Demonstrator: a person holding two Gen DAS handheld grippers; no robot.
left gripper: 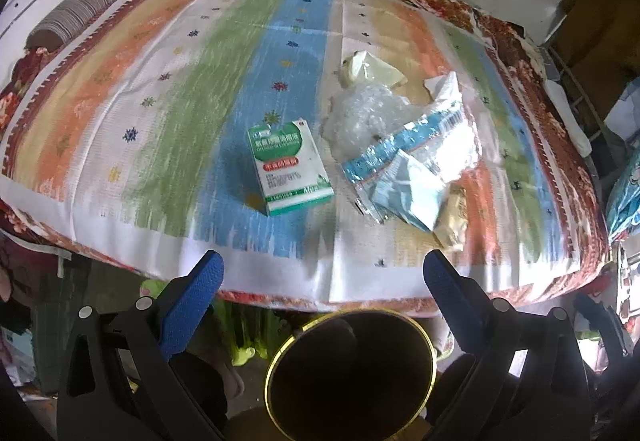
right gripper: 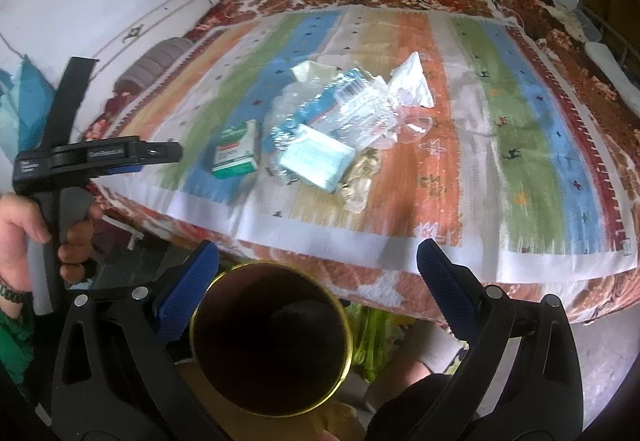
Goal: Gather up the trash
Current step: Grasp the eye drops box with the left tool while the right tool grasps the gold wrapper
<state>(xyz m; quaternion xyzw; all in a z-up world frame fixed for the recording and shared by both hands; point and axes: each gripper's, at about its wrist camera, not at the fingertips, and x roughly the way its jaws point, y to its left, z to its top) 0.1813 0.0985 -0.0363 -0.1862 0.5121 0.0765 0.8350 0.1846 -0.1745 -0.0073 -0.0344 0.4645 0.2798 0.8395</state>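
Bed cover (left gripper: 168, 113): striped, fills upper frame; left half bare, near edge runs across mid-frame.
Bin (left gripper: 352, 369): dark, gold rim, bottom centre, below cover edge.
Trash pile (left gripper: 400, 145): wrappers, centre-right, well off edges.
Green box (left gripper: 290, 167): just left of pile.
Left gripper (left gripper: 323, 273): fingers apart, empty.
Right gripper (right gripper: 318, 265): fingers apart, empty.

The striped, multicoloured bed cover (left gripper: 168, 109) lies bare across the left half of the left wrist frame. At centre, a green-and-white cardboard medicine box (left gripper: 290, 167) sits just left of a heap of clear crumpled plastic wrappers (left gripper: 360, 117), with a narrow gap between them. A dark round bin with a gold rim (left gripper: 352, 373) fills the lower centre, below the bed's near edge.
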